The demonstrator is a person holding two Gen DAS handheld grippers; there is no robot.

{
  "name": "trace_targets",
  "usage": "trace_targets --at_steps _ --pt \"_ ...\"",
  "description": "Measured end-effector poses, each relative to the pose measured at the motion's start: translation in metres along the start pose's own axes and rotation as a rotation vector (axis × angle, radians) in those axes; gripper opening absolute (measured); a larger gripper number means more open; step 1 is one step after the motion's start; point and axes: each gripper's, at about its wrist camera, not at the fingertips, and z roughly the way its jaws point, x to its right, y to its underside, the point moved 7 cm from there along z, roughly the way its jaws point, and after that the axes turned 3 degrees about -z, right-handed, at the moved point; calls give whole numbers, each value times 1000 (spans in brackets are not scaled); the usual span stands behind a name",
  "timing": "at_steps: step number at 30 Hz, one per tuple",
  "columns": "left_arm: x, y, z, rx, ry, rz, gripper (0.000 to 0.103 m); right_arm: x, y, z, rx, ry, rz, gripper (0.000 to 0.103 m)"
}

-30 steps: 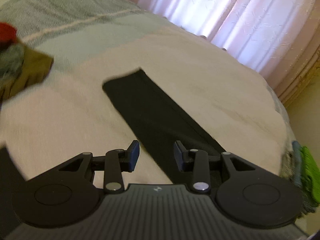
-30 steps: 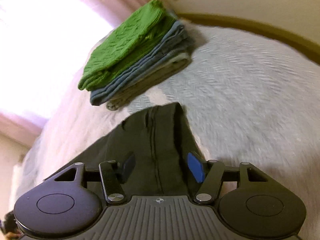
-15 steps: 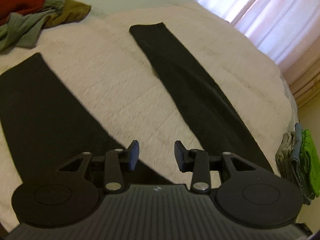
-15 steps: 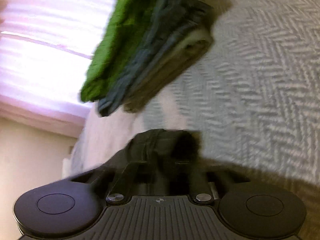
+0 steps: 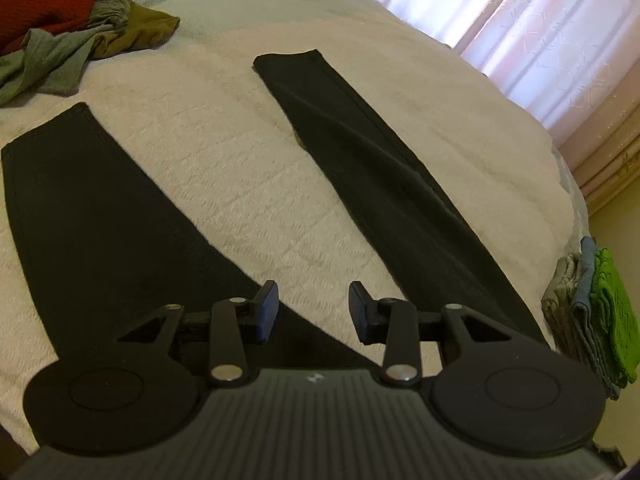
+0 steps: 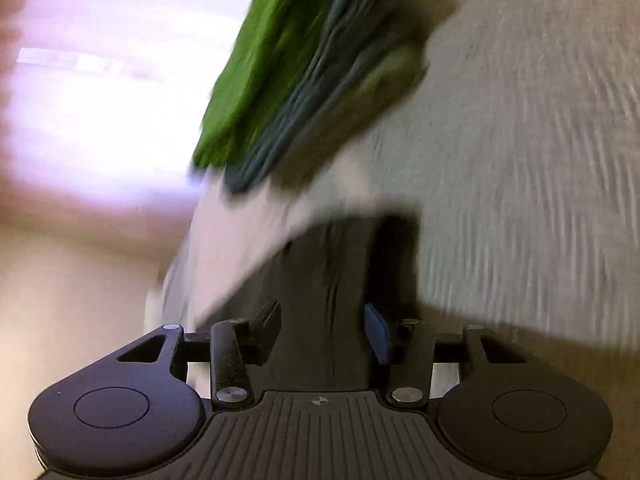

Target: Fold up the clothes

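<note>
Black trousers lie flat on the bed, their two legs spread in a V. One leg (image 5: 100, 208) runs to the left and the other leg (image 5: 384, 184) to the right in the left wrist view. My left gripper (image 5: 314, 312) hovers open over the point where the legs meet, with nothing between its fingers. The right wrist view is blurred by motion. There my right gripper (image 6: 326, 332) is open, low over the trousers' waist end (image 6: 340, 264), with dark cloth showing in the gap between its fingers.
A folded stack of clothes with a green top (image 6: 304, 72) sits near the bed's edge, also at the right (image 5: 592, 312). An unfolded heap of red, grey and olive garments (image 5: 68, 20) lies far left. Pink curtains (image 5: 520, 20) hang behind the white bedspread (image 5: 240, 152).
The left gripper has pulled back and swung left, so both legs now show instead of one. The right gripper has dropped toward the waist end and tilted; it is still moving.
</note>
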Motion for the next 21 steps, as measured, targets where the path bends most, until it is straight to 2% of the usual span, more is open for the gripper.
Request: trace_targets --at_steps 3,6,11,12,13,16,19,21 --pt "-8 7 0 -15 1 -41 33 0 42 -11 -154 -26 -12 50" --pt "-13 13 0 -27 -3 -56 33 13 72 -11 -236 -13 6 49" --pt "-22 22 -1 -43 -25 -54 33 13 74 14 -202 -51 -6 49" --pt "-23 23 -2 -45 -28 -54 33 12 72 20 -193 -47 -14 41" --pt "-24 24 -3 -46 -30 -52 33 10 72 27 -192 -20 -30 4" --pt "-23 25 -6 -41 -32 -37 33 -4 75 31 -178 67 -129 3" --pt "-25 27 -10 -35 -40 -17 33 -28 73 11 -112 103 -178 1" --pt "-28 30 -12 -36 -54 0 33 -29 72 1 -68 170 -203 0"
